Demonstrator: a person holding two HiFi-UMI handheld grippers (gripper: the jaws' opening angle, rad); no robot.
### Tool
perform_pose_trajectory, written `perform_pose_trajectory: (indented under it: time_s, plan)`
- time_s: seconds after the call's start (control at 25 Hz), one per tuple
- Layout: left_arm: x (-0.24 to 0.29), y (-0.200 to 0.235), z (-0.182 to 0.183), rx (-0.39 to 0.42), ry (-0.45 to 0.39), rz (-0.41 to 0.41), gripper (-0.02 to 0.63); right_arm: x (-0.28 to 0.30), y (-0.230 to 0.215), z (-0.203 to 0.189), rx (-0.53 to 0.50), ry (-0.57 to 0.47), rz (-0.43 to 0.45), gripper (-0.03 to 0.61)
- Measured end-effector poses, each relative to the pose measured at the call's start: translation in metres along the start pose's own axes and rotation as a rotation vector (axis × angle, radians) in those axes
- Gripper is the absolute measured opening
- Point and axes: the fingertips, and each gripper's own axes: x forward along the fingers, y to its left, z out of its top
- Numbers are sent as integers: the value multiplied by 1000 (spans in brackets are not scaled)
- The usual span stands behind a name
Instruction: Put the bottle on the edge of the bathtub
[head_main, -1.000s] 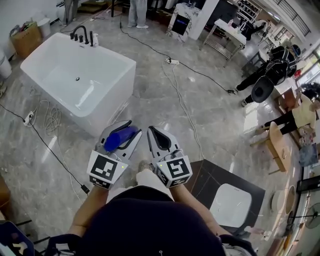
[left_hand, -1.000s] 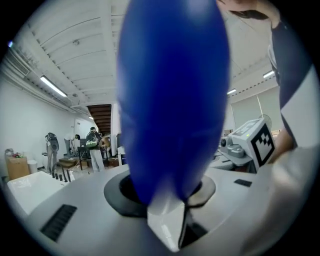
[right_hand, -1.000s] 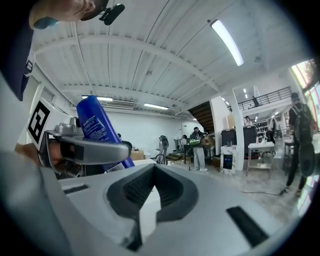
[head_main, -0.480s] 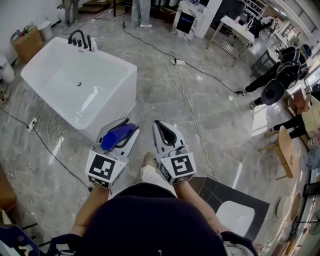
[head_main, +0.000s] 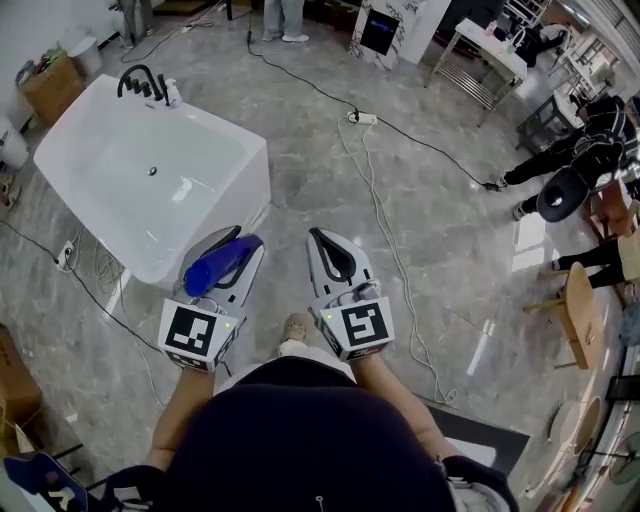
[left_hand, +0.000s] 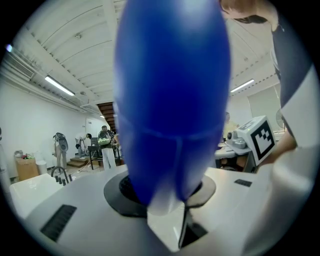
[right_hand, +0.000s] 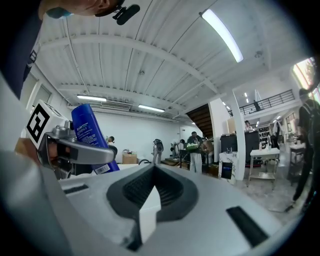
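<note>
Bottle (head_main: 222, 263), blue, clamped between the jaws of the left tool (head_main: 240, 242), carried above the grey floor (head_main: 320, 170) just short of the near corner of the white bathtub (head_main: 215, 205), not touching it. In the head view, lying along the jaws with its far end toward the tub; in the left gripper view, filling the middle of the frame as a blue column rising from between the pads and blocking most of the room; only in the right gripper view, white print and a barcode label on its side. Right tool (head_main: 320, 236) clenched, jaws pressed together with nothing between them, beside the left one. Tub basin, drain and black faucet (head_main: 140, 80) laid out whole in the head view alone; in the left gripper view, just the faucet and a strip of rim at lower left. Far end of the bottle cut off at the top of the left gripper view; cap not to be made out. Counted: one bottle, two tools, one bathtub, one faucet, one cardboard box (head_main: 45, 80), one power strip (head_main: 362, 118) among cables (head_main: 385, 225) on the floor. Several people at the margins, mostly cut off by the frame edge.
</note>
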Motion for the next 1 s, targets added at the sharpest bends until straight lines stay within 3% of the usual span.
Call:
perform_pose_trajectory:
  time_s: [0.36,0.76,1.0]
  plan:
    - [51,16,-3,-14,23,26,150,28,-50,-10,26,12,-2,0]
    - [103,21,-3,-7,37,-36,150,40,-100,-14,21,16,-100,0]
    - [158,31,3,6,29,-64,150,74,-143,-15,19,14,-113,0]
